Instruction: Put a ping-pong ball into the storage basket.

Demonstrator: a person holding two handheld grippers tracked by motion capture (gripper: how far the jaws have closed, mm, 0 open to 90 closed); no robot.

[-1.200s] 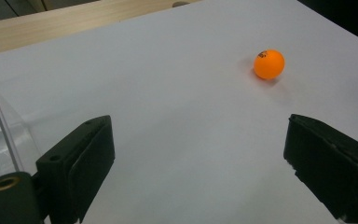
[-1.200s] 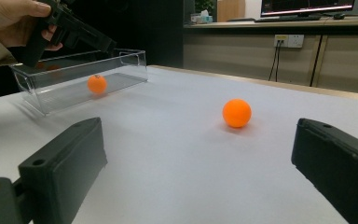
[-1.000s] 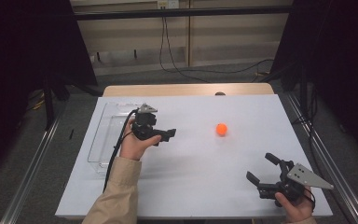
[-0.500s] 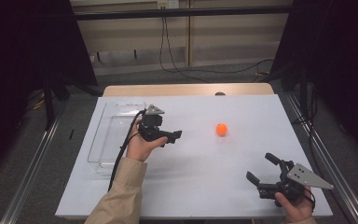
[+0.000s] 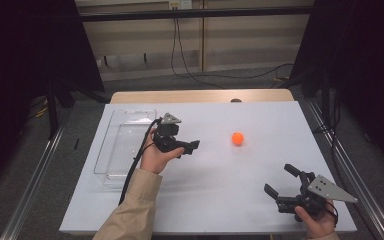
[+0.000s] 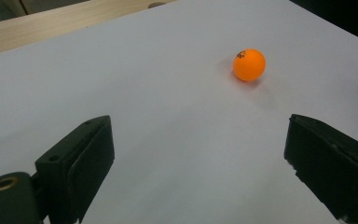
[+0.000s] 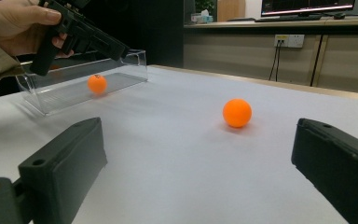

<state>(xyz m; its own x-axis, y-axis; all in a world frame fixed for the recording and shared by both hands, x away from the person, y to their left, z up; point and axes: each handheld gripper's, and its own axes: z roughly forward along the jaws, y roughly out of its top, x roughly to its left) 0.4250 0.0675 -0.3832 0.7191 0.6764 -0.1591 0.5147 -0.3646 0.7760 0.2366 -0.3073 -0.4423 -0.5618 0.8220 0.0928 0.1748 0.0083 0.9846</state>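
Note:
An orange ball (image 5: 237, 138) lies on the white table, also seen ahead in the left gripper view (image 6: 249, 65) and the right gripper view (image 7: 237, 112). My left gripper (image 5: 193, 146) hovers left of it, just right of the clear tray (image 5: 122, 125), jaws pointing at the ball. Its jaws (image 6: 198, 140) stand wide open with nothing between them. My right gripper (image 5: 279, 179) rests near the table's front right corner, open and empty (image 7: 196, 140), facing the ball. A second orange ball (image 7: 97, 84) sits inside the clear tray (image 7: 130, 65), under the left gripper (image 7: 79, 32).
The white table top (image 5: 220, 200) ends at a wooden strip (image 5: 200, 96) along the far edge. Cables run over the floor behind it. Dark curtains stand at both sides.
The left hand has drifted a little to the right, away from the tray and toward the loose ball. The right gripper and the ball have stayed put.

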